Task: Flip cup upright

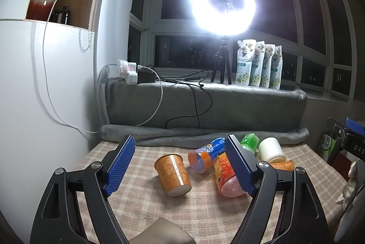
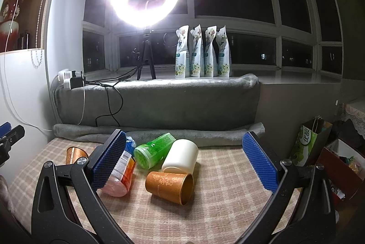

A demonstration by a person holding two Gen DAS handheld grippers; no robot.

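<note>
Both pairs of jaws stand wide apart with nothing between their blue pads. Between the jaws of the left gripper (image 1: 180, 166), just ahead and slightly left of centre, lies one orange paper cup (image 1: 173, 174) on its side on the checked desk (image 1: 136, 203); its long axis runs nearly along the line of the fingers, closed base toward the camera, mouth pointing away. Ahead of the right gripper (image 2: 184, 162), low between its jaws, lies a second orange cup (image 2: 170, 184), also tipped over, with its axis across the fingers and its open mouth turned toward the right-hand jaw.

Each gripper is therefore nearest to its own cup, and which one the task means cannot be told. For the left, I judge a forward reach would take the cup by its sides; for the right, the jaws would span the cup end to end unless the wrist turns.

Further out from the second cup, a white cup (image 2: 181, 158) touches it from behind, with a green bottle (image 2: 154, 149) and an orange bottle (image 2: 121, 175) toward the left-hand jaw. The contact seems close, though the fisheye may exaggerate it.
</note>
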